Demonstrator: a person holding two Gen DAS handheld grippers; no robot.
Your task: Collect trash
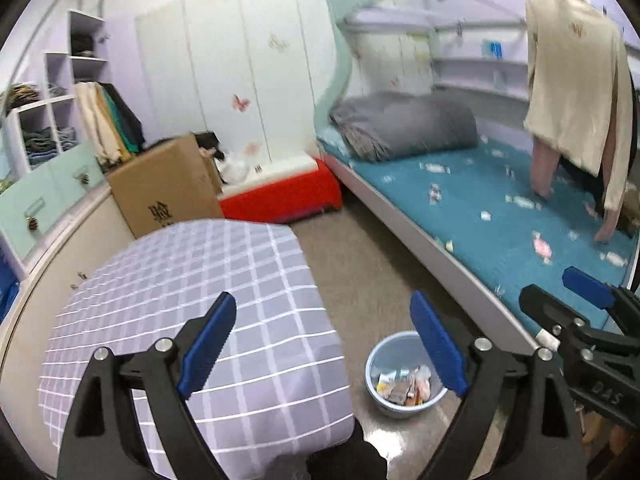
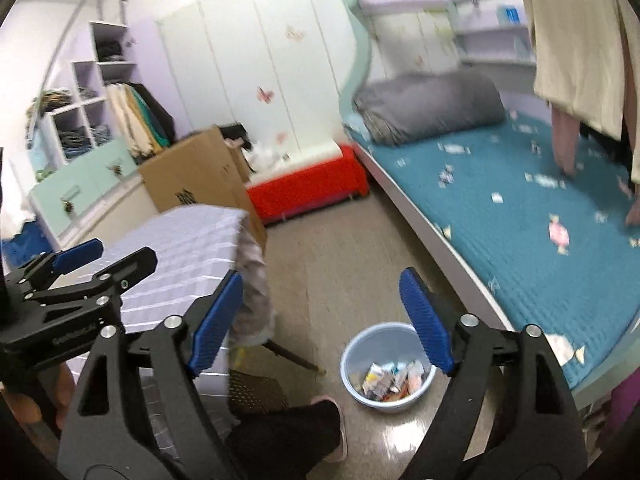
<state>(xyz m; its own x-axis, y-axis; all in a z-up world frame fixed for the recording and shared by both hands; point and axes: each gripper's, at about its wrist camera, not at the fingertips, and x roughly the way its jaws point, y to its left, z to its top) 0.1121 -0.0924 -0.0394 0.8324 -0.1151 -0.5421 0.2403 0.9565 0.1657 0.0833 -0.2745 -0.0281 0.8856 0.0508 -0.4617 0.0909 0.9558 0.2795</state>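
Left gripper (image 1: 324,344) and right gripper (image 2: 320,320), both with blue ribbed pads spread wide and nothing between them, held above the floor (image 1: 360,264).

Nearest, on the floor between the table and the bed: a pale blue plastic basin (image 2: 352,384) serving as the bin, part-filled with collected trash (image 2: 390,378), a loose heap of crumpled wrappers and paper scraps in white, orange and yellow. This material appears very light, soft and crushable; it should yield under the pads rather than resist, and a thin glossy wrapper may slip unless pinched across a fold or a bunched edge. The basin itself looks light and rigid, and its rim is probably the only firm place to grasp it.

To the left: a table under a lilac checked cloth (image 1: 192,280), whose visible top carries no loose item.

To the right: the bed with a teal quilted cover (image 1: 480,208). The small pale shapes across it are mostly printed sweets; whether any near the front edge is a real wrapper cannot be told, owing to blur.

Farther: a folded grey duvet (image 1: 404,124) at the head of the bed, a red box (image 1: 280,196) and a cardboard carton (image 1: 168,188) against the white wardrobe (image 1: 224,72).
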